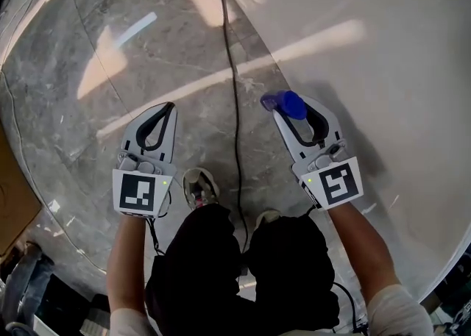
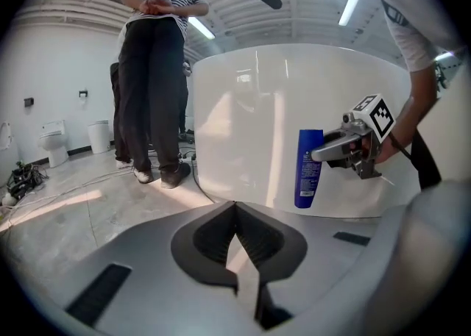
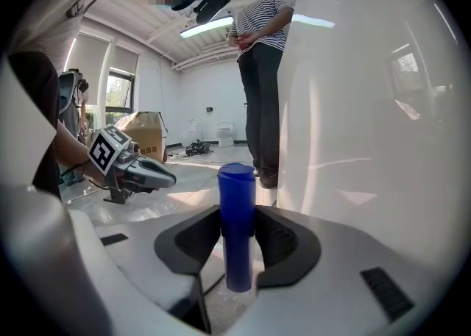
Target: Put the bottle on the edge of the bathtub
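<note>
While pinching the tall blue plastic bottle in the right gripper, holding it beside the glossy white bathtub, keeping the empty left gripper pressed together; next likely needing a lift up onto it.

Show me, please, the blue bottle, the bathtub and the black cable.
blue bottle [image 3: 237,231], right gripper view, middle of its body.
bathtub [image 2: 250,121], left gripper view, bare white outer wall.
black cable [image 1: 235,92], head view, its straight middle stretch.
</note>
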`<control>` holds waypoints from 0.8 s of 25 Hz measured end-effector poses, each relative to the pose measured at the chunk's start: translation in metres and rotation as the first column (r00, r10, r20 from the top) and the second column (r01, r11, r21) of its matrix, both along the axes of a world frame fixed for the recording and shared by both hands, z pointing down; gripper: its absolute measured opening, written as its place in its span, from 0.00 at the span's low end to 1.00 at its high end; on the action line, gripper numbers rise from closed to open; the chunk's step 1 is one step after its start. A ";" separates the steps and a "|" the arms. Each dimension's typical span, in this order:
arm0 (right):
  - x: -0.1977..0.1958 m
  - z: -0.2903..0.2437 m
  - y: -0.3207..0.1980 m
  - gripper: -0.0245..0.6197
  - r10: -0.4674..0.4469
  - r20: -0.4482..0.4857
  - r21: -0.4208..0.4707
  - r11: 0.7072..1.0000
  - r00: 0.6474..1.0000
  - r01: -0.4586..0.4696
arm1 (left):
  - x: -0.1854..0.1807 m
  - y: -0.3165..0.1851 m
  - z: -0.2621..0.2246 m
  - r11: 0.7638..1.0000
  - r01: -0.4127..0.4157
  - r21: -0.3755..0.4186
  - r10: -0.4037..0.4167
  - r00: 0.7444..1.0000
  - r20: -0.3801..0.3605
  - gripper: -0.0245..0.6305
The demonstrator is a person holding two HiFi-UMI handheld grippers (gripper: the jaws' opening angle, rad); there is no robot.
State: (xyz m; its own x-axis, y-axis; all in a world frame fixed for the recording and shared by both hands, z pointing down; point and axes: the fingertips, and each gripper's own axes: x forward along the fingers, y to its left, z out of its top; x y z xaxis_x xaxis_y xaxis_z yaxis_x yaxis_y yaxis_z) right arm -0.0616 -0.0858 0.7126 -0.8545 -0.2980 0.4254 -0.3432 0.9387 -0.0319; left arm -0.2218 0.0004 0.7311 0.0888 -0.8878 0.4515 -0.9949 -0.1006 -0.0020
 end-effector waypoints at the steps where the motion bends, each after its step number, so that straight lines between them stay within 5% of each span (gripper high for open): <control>1: -0.002 0.006 -0.005 0.28 0.004 0.001 -0.003 1.000 1.000 -0.004 | -0.002 -0.002 0.005 1.000 0.005 0.005 -0.005 1.000 -0.016 0.05; 10: -0.003 0.050 -0.013 0.28 0.007 -0.026 0.038 0.999 1.000 -0.006 | 0.006 -0.005 0.045 1.000 0.006 0.023 -0.005 0.999 -0.036 0.05; 20: 0.017 0.104 -0.023 0.28 0.119 -0.072 0.008 0.993 0.990 -0.119 | 0.039 -0.013 0.059 0.996 -0.089 0.021 0.089 0.996 -0.017 0.05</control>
